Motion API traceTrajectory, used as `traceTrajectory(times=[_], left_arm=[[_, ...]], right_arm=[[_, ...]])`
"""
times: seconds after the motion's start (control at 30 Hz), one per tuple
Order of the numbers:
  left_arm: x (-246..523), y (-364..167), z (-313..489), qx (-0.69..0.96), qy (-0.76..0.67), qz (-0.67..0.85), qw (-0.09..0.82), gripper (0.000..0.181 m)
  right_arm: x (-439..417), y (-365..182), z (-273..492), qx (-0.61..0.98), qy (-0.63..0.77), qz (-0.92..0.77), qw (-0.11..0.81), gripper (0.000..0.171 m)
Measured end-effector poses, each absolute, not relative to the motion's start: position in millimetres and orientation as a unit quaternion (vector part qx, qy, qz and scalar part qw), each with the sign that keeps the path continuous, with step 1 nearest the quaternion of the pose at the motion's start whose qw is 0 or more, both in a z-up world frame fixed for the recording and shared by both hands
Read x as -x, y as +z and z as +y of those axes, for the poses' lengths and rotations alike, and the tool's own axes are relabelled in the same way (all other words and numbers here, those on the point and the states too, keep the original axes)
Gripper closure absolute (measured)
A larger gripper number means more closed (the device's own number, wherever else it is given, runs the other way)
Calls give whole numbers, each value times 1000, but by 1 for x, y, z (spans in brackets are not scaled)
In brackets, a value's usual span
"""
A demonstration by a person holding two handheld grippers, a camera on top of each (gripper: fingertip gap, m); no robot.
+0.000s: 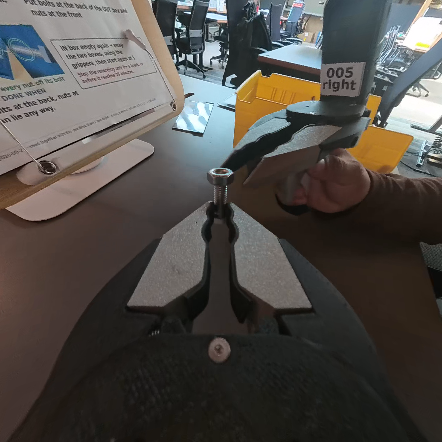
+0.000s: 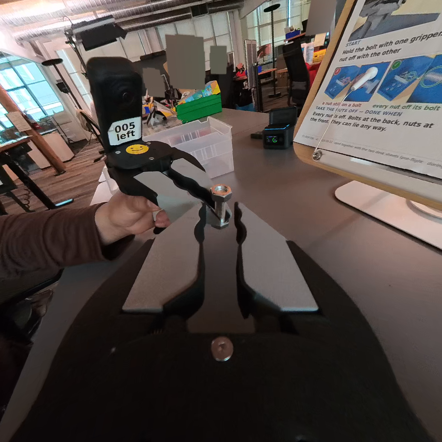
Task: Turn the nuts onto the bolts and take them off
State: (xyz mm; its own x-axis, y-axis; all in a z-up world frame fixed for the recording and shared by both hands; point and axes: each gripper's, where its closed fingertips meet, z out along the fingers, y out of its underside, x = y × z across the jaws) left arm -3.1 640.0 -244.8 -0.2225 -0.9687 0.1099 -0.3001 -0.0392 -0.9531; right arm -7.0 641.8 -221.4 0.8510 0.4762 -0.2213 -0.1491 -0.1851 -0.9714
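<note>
A silver bolt (image 1: 220, 195) stands upright with a hex nut (image 1: 220, 175) on the top end of its thread. My left gripper (image 1: 220, 208) is shut on the bolt's lower shaft. My right gripper (image 1: 235, 173) comes in from the right, with its black fingertip just beside the nut. In the right wrist view, my right gripper (image 2: 221, 210) is open. The bolt (image 2: 218, 211) and nut (image 2: 221, 191) sit just beyond the gap between its fingertips, without being clamped. The left gripper (image 2: 210, 203) holds the bolt from the left, just above the head.
An instruction sheet on a wooden stand (image 1: 71, 71) stands at the left, also seen in the right wrist view (image 2: 382, 95). A yellow bin (image 1: 263, 102) is behind the right gripper. A clear plastic bin (image 2: 203, 143) and a small black device (image 2: 278, 136) stand on the dark table (image 1: 119, 239). Only a small space, under 4 cm, lies between the two pairs of fingers.
</note>
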Motion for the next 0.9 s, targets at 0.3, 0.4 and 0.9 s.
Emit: traceTrajectory(times=[0.3,0.4,0.9], left_arm=[[-2,-249,618,501,-488,634,330,174],[0,-247,627,509,-487,623,339,174],[-3,-252,616,495,-467,647,343,174]], right_arm=[[23,-222,651,729,251,-119,626,140],[12,-216,645,720,251,-107,638,140],[25,-224,651,729,252,-121,625,145]])
